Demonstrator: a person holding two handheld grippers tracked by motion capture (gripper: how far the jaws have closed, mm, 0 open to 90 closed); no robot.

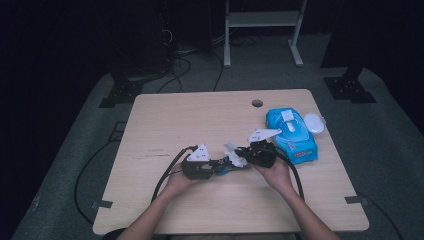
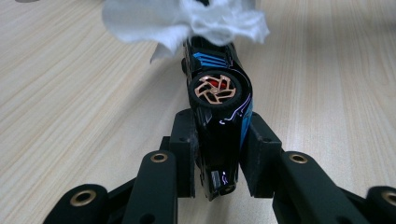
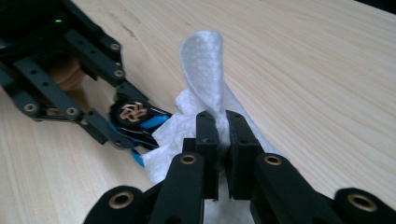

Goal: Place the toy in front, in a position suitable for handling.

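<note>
two claws over pale wood table (image 1: 165, 210), left (image 2: 218, 154) pinching toy car (image 2: 219, 100), right (image 3: 222, 140) pinching wipe (image 3: 203, 60)

toy car (image 1: 224, 165) and wipe (image 1: 235, 154) mid-table between both grippers, wipe pack (image 1: 295, 140) to their right, near the table (image 1: 200, 120) edge

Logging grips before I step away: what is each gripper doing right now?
Left gripper: closed on the toy car.
Right gripper: closed on the white wipe, held against the car.

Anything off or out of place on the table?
Only the blue wet-wipe pack: its white lid is flipped open. Otherwise nothing odd: the left hand-held gripper clamps a toy car, the right hand-held gripper pinches a white wipe against it.
</note>
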